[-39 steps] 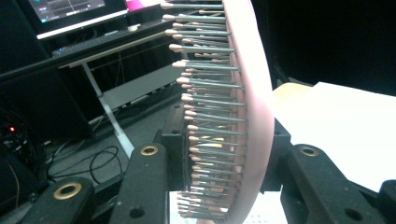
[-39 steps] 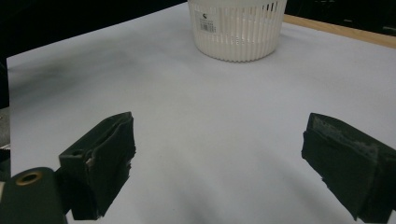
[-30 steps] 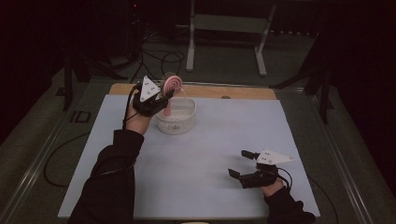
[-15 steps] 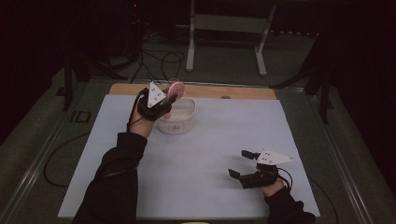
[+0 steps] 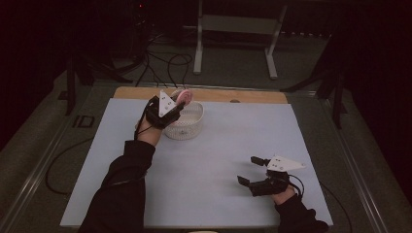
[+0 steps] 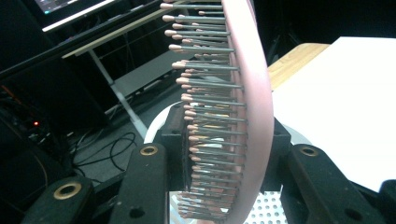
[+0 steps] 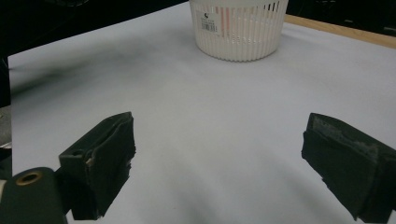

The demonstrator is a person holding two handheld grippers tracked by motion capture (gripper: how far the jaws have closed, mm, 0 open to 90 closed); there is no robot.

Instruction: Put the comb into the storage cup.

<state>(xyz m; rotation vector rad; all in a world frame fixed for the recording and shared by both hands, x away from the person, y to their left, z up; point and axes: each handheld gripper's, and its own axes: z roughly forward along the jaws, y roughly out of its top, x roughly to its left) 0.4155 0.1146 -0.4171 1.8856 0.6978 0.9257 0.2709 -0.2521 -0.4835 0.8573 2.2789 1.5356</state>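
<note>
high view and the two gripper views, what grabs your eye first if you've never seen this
The pink hairbrush, bristles out, clamped in the left tongs above the white basket at the table's far side. Then the right tongs, wide open and empty, low over the pale sheet.

left gripper [image 5: 171,108] near the table's far edge, left of centre, fingers [image 6: 154,182] clamped on a load, forearm reaching forward in a dark sleeve, right gripper [image 5: 256,171] low near the front right corner, fingers [image 7: 100,161] spread wide, nothing between
</note>
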